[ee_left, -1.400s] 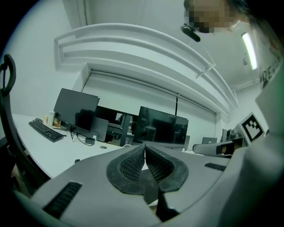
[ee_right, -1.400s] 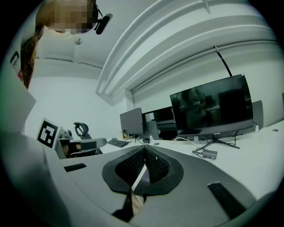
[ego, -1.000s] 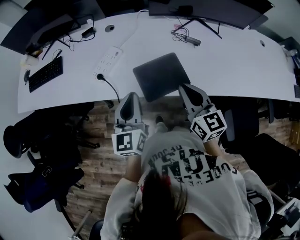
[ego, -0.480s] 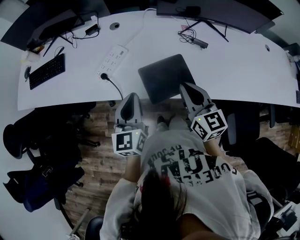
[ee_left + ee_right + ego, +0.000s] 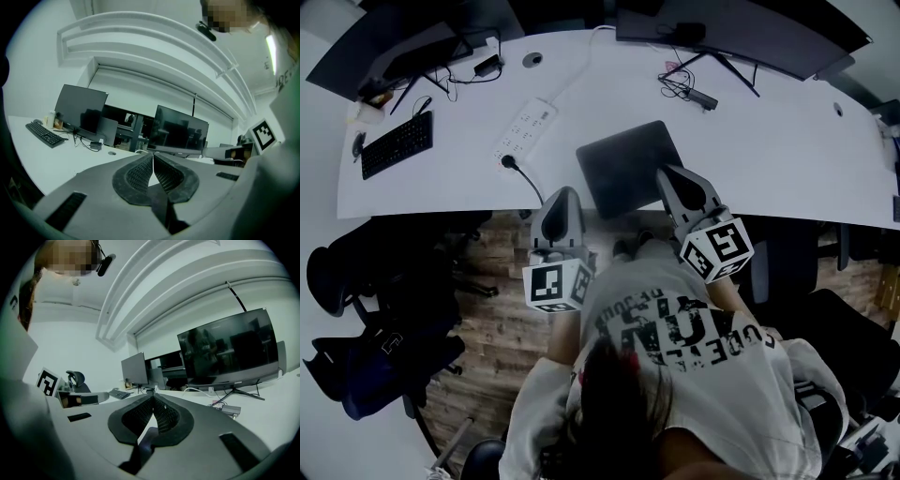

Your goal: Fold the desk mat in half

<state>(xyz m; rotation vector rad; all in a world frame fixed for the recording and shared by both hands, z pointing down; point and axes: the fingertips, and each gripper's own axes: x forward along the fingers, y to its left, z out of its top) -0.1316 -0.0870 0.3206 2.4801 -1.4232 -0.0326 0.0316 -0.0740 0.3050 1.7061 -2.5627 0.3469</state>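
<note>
**Worktop** (image 5: 787, 141): white, long and curved, its front edge toward the person.

**Desk mat** (image 5: 623, 164): dark, one piece. It lies flat and unfolded on the worktop, slightly askew, and its near edge reaches the front rim.

**Left gripper** (image 5: 563, 191): held just off the worktop's front edge, over the wooden floor (image 5: 497, 309). It is left of the mat and clear of it. Its fingers (image 5: 138, 174) are clenched tip to tip with nothing between them.

**Right gripper** (image 5: 667, 172): its tip is over the mat's near right part. Its fingers (image 5: 165, 417) are pressed together at the tips with nothing caught between them. I cannot tell whether the tip touches the mat.

**Power strip** (image 5: 525, 122): white, on the worktop left of the mat. A black cable (image 5: 523, 173) is plugged in at its near end and runs off the front edge beside the left gripper.

**Keyboard** (image 5: 394, 145): black, at the far left of the worktop.

**Monitor** (image 5: 741, 28): dark, at the back. A small adapter (image 5: 689, 92) with loose wires lies under its stand.

**Office chairs** (image 5: 356, 272): dark, on the floor at left.

**Person**: wears a white printed shirt (image 5: 694, 356).
</note>
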